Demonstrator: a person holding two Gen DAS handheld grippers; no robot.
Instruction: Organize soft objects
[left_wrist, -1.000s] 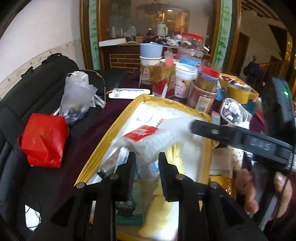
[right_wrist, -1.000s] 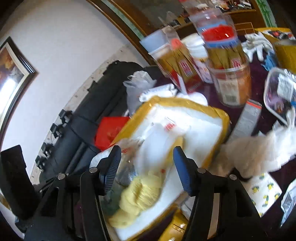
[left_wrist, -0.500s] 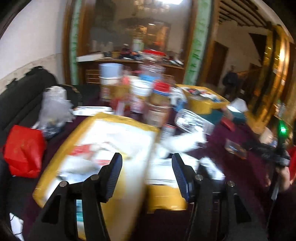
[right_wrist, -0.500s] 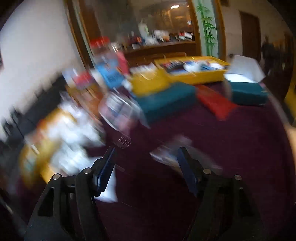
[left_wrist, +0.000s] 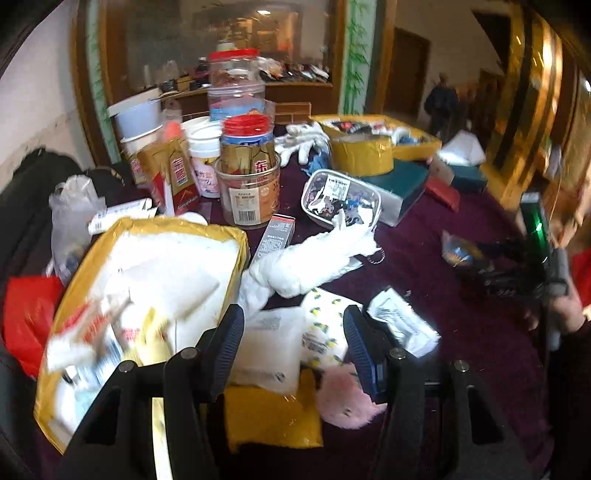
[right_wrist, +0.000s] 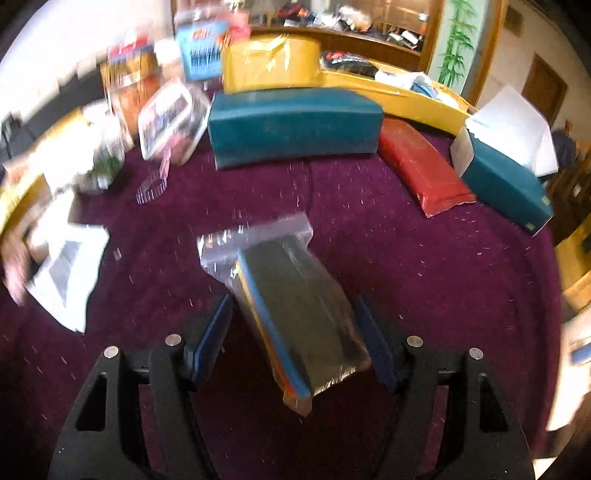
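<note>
My left gripper (left_wrist: 291, 343) is open and empty above a white packet (left_wrist: 269, 343) and a lemon-print packet (left_wrist: 325, 325). A pink fluffy thing (left_wrist: 343, 402) and a yellow pouch (left_wrist: 269, 417) lie below its fingers. A white fluffy cloth (left_wrist: 310, 258) lies beside the yellow-rimmed tray (left_wrist: 236, 236) of soft items. My right gripper (right_wrist: 291, 339) is open, its fingers on either side of a clear bag of dark folded cloth (right_wrist: 295, 306) lying on the purple tablecloth (right_wrist: 443, 277). The bag also shows in the left wrist view (left_wrist: 458, 251), by the right gripper.
Jars, boxes and tubs (left_wrist: 247, 177) crowd the back of the table. A clear lidded box (left_wrist: 340, 199), teal boxes (right_wrist: 291, 122), a red packet (right_wrist: 421, 166), a yellow tape roll (right_wrist: 269, 66) and a yellow tray (right_wrist: 406, 96) stand behind. A red bag (left_wrist: 26, 317) lies left.
Both grippers have swung right, away from the yellow-rimmed tray. The left one has opened. The right one has come down around the clear bag of cloth.
</note>
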